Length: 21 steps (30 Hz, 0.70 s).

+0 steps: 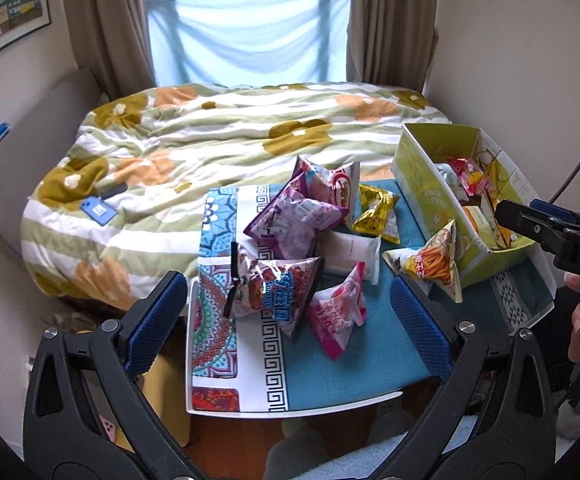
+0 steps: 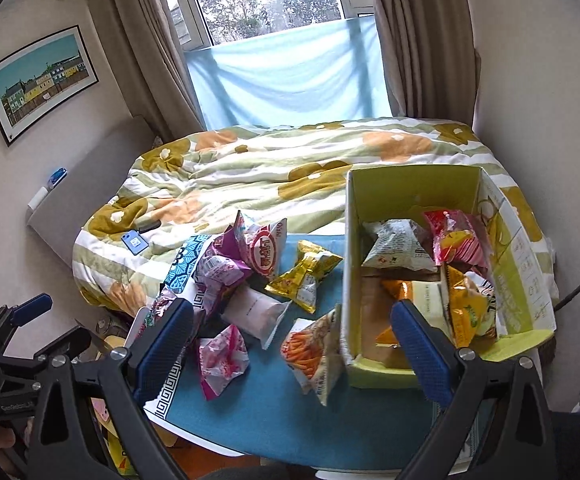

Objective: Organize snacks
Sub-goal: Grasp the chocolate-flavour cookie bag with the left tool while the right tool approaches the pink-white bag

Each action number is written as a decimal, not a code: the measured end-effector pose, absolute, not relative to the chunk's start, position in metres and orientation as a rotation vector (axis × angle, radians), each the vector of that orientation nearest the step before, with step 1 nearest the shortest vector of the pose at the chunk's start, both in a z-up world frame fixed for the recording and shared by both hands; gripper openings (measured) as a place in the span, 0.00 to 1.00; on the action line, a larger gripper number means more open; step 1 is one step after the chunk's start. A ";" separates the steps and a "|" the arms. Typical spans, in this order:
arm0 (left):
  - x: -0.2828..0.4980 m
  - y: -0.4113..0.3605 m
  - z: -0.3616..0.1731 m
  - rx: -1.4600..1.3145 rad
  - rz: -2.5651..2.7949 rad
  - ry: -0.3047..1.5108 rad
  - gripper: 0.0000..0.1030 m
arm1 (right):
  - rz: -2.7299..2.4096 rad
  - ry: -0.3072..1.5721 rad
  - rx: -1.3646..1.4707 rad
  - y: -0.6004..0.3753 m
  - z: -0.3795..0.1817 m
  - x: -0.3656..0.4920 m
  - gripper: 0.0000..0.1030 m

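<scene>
Blue-padded left tongs [image 1: 290,312] hang spread wide and empty above the near edge of the surface [image 1: 349,380], which is covered by a teal cloth with a patterned border. Between their pads, in the left wrist view, lies a loose heap of snack packets: a dark brown-and-blue bag [image 1: 274,292] nearest, a pink packet [image 1: 339,312] just right of it, a purple bag [image 1: 293,220] behind, a white-and-red bag [image 1: 339,188] at the back, a gold packet [image 1: 377,210] to its right and a plain white packet [image 1: 349,252] in the middle. A packet printed with orange sticks [image 1: 433,262] leans against the outer wall of a yellow-green cardboard box [image 1: 421,196] at the right of the surface.

Right tongs [image 2: 293,340] are likewise released, holding nothing, with one pad over the heap and the other pad [image 2: 421,344] in front of the box [image 2: 409,188]. Inside the box sit several packets already: a grey-white one [image 2: 397,244], a red-and-yellow one [image 2: 457,240] and an orange-yellow one [image 2: 469,308], packed close together. The stick-print packet [image 2: 313,352] touches the box's near left wall, and the pink packet [image 2: 222,356] lies just left of it.

Behind the surface is a bed [image 2: 290,160] with a green-striped floral quilt, and a small blue card [image 2: 134,242] rests on it. A hand [image 1: 579,332] shows at the right edge of the left wrist view.
</scene>
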<state>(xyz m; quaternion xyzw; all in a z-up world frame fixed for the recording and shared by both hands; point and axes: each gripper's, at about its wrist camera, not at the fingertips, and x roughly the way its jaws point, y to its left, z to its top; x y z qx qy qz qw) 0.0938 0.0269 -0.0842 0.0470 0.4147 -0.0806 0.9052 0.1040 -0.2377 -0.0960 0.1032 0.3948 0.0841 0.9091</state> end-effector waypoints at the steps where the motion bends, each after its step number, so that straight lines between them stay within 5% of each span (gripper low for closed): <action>1: 0.097 0.036 -0.086 0.099 -0.180 0.863 0.98 | 0.166 0.819 0.223 -0.228 -0.098 0.103 0.96; 21: 0.195 0.067 -0.212 0.194 -0.441 1.058 0.98 | 0.130 1.060 0.232 -0.125 -0.218 0.127 0.96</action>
